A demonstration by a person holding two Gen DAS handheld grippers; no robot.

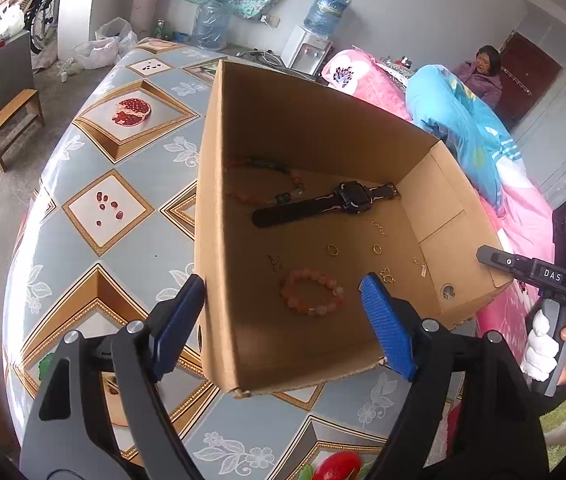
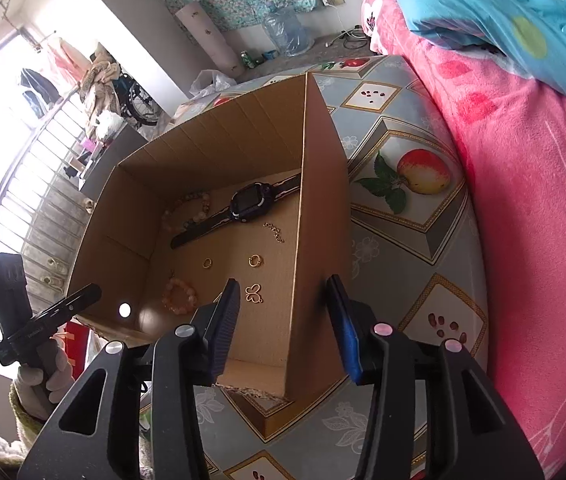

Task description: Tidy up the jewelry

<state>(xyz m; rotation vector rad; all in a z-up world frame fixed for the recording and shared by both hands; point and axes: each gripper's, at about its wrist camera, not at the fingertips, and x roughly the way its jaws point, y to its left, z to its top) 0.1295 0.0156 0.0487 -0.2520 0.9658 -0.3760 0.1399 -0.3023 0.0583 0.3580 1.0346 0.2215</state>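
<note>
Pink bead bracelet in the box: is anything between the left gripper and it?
Yes. The cardboard box wall stands between the open left gripper's fingers: one finger is outside it, the other over the box floor. The pink bead bracelet lies uncovered inside, with nothing on it.

We see plain brown cardboard box [image 1: 315,128]. Inside: black watch [image 1: 323,200] with dark purple-edged face, pink-orange bead bracelet [image 1: 311,292], gold rings [image 1: 333,249], gold butterfly charm [image 2: 254,293]. Tablecloth [image 1: 139,160] grey-blue, gold-framed diamonds with red pomegranate prints. Blanket [image 2: 523,200] pink. Our gripper pads [image 1: 389,328] blue, arms black.
</note>
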